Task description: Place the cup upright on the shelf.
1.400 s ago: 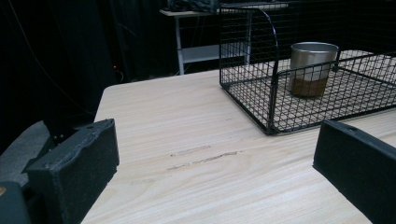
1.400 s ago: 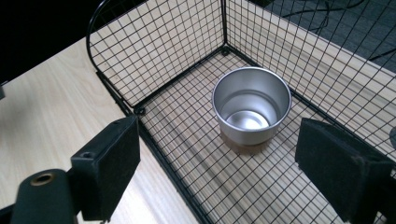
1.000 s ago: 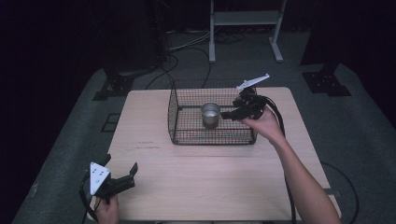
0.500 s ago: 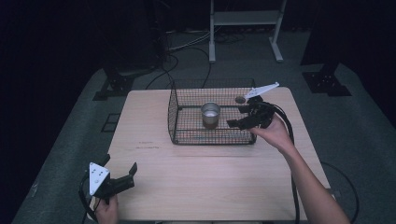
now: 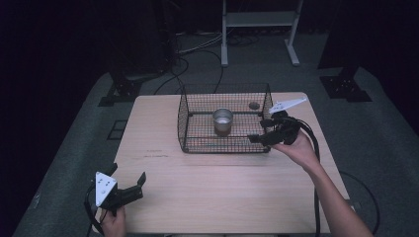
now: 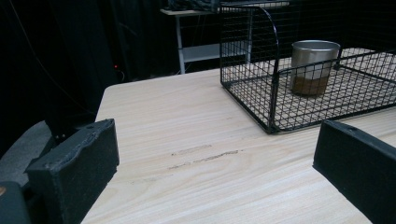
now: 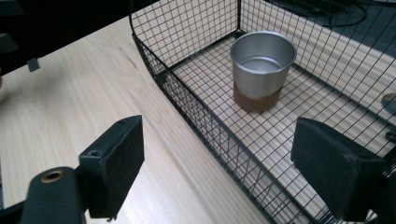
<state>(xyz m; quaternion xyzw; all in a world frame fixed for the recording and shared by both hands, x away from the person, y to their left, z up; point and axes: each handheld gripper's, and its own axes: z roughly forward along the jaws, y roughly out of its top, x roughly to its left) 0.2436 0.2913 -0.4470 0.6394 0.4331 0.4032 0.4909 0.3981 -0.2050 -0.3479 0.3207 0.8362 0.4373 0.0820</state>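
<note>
A black wire basket (image 5: 197,129) stands at the table's far middle, and a steel cup (image 5: 223,120) sits upright inside it. My right gripper (image 5: 258,131) hovers at the basket's near right corner, open and holding nothing. In the right gripper view its jaws spread wide over the basket wall (image 7: 201,116), the cup (image 7: 261,65) a little way ahead. My left gripper (image 5: 128,174) rests open at the table's near left corner. The left gripper view looks across bare wood to the basket (image 6: 261,84) and the cup (image 6: 314,65).
A small dark disc (image 5: 254,105) lies on the light wooden table (image 5: 217,192) just behind the basket's far right side. Cables trail from my right gripper over the table's right edge. A metal stand (image 5: 257,29) stands on the floor beyond.
My right gripper has drawn back from beside the cup, moving right and toward me to the basket's near right corner. The cup stays in the basket. The left gripper has not moved.
</note>
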